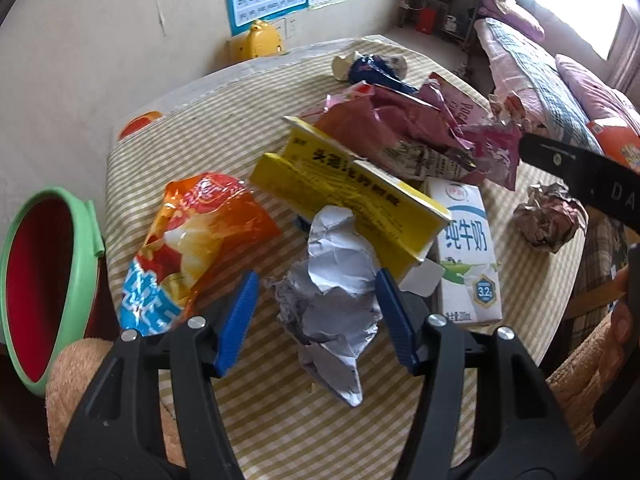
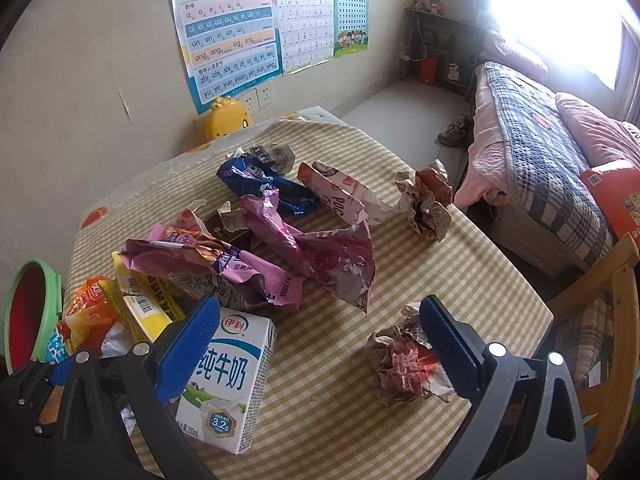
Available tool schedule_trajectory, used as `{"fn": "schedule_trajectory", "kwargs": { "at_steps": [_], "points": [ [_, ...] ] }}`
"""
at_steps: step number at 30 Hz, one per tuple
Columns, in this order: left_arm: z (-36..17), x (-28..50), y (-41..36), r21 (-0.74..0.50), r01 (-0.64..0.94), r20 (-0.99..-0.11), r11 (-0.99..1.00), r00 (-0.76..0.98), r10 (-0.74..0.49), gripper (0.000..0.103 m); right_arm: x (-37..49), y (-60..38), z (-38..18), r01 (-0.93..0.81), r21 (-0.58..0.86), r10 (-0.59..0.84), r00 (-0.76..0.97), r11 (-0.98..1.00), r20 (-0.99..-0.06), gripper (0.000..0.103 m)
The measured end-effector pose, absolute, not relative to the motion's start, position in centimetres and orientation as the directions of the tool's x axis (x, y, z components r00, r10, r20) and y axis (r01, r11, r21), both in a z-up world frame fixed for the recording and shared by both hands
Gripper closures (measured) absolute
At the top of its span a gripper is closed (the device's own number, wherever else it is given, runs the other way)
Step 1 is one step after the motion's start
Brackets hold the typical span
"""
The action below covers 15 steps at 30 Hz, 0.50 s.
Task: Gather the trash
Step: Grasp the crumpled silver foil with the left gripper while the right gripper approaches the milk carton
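Two grippers hang over a striped table (image 1: 248, 120) strewn with trash. Left gripper (image 1: 316, 308) straddles a crumpled white paper (image 1: 336, 280); its right pad touches the paper, the left stands apart. Right gripper (image 2: 316, 340) gapes wide, empty: milk carton (image 2: 228, 380) at nine o'clock, paper ball (image 2: 404, 368) at three. Green bin (image 1: 44, 280) sits at nine o'clock.

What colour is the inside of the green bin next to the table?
Red inside the green bin, with a green rim. The left wrist view shows it best.
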<state>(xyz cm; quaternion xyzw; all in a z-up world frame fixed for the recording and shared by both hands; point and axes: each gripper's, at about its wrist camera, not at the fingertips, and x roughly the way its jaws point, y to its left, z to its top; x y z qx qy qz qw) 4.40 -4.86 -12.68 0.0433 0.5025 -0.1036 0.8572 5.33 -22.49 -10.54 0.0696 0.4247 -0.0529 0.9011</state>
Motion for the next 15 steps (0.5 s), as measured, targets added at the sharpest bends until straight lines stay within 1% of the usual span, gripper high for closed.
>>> {"fn": "schedule_trajectory", "kwargs": {
  "at_steps": [4,6,10,12,13,15],
  "points": [
    [-12.81,4.37,-5.28,-0.038,0.231,-0.873,0.972,0.465,-0.144,0.045,5.23,-22.28,-10.30,0.148,0.077,-0.036,0.642,0.986,-0.766,0.008],
    [-12.87,4.48,-5.45,-0.027,0.224,-0.874,0.974,0.468,-0.132,0.036,5.19,-22.29,-10.19,0.146,0.077,-0.036,0.645,0.986,-0.763,0.008],
    [-13.28,4.70,-5.41,-0.056,0.221,-0.883,0.974,0.445,-0.151,0.035,5.14,-22.27,-10.16,0.144,0.081,-0.032,0.647,0.986,-0.762,0.008],
    [-13.39,4.64,-5.44,-0.065,0.225,-0.885,0.972,0.436,-0.161,0.054,5.14,-22.21,-10.13,0.141,0.078,-0.032,0.647,0.987,-0.762,0.008],
    [-13.35,4.63,-5.48,-0.070,0.231,-0.885,0.970,0.434,-0.167,0.055,5.16,-22.14,-10.11,0.140,0.076,-0.033,0.647,0.987,-0.761,0.008],
    [-13.09,4.52,-5.39,-0.080,0.234,-0.882,0.969,0.437,-0.178,0.059,5.22,-22.07,-10.13,0.137,0.075,-0.032,0.646,0.988,-0.762,0.008]
  ]
}}
